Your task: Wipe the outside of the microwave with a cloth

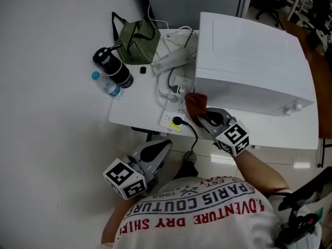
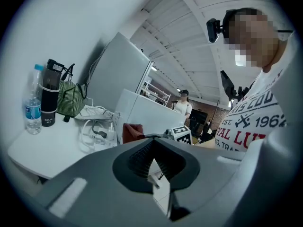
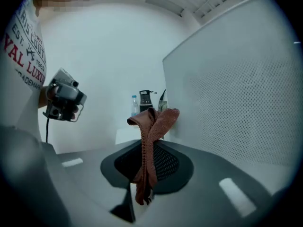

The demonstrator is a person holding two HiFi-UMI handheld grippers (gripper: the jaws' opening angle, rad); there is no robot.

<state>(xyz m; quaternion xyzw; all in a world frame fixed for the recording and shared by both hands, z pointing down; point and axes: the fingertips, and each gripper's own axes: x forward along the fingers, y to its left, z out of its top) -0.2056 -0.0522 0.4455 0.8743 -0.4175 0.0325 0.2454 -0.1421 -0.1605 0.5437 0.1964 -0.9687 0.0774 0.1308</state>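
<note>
On the white desk (image 1: 136,114), a green striped bag (image 1: 136,41) sits beside a black flask (image 1: 114,67) and a water bottle (image 1: 106,85). A power strip (image 1: 174,119) lies near the front edge, cables plugged in.

A white bench (image 1: 136,110) stands against a plain white wall (image 2: 71,32) — bare and evenly lit. Overhead runs a white ribbed ceiling (image 2: 189,37); far back, a brick wall (image 2: 222,119). Glossy pale floor tiles (image 1: 293,161) show below the bench's front edge — dark office chairs (image 1: 270,7) stand beyond.
</note>
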